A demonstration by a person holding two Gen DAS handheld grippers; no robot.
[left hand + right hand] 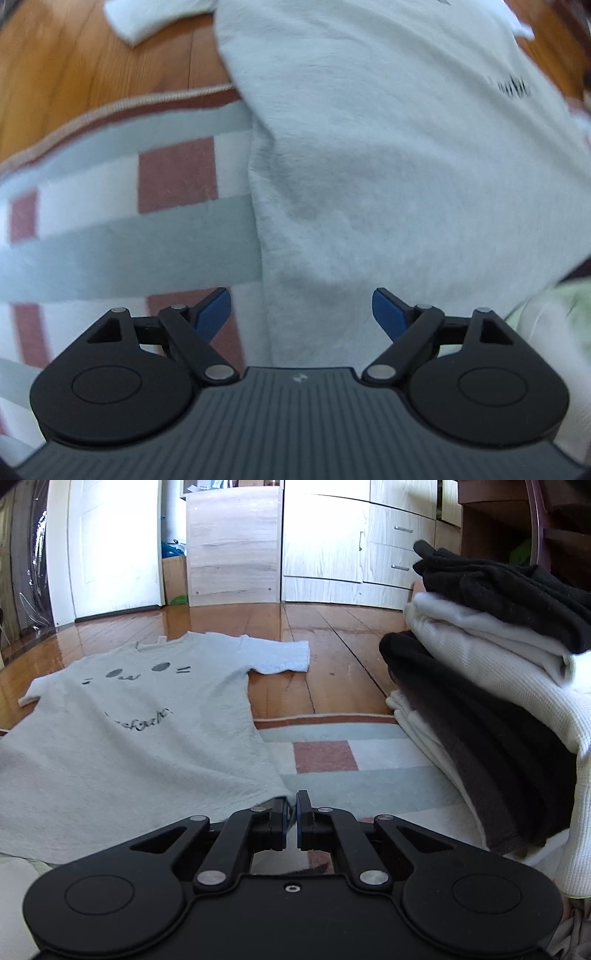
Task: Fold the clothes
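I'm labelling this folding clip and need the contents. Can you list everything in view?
T-shirt: one, pale grey with a cat-face print, spread flat across rug and floor.
Stack of folded clothes: one pile, black and white layers, on the rug at right.
Rug: one, checked in white, grey and dull red.
Floor: wooden, glossy brown.
Cabinets: pale wood, along the far wall.
Door: one, white, far left.
Left gripper: open, above the shirt.
Right gripper: shut on the shirt's hem corner.
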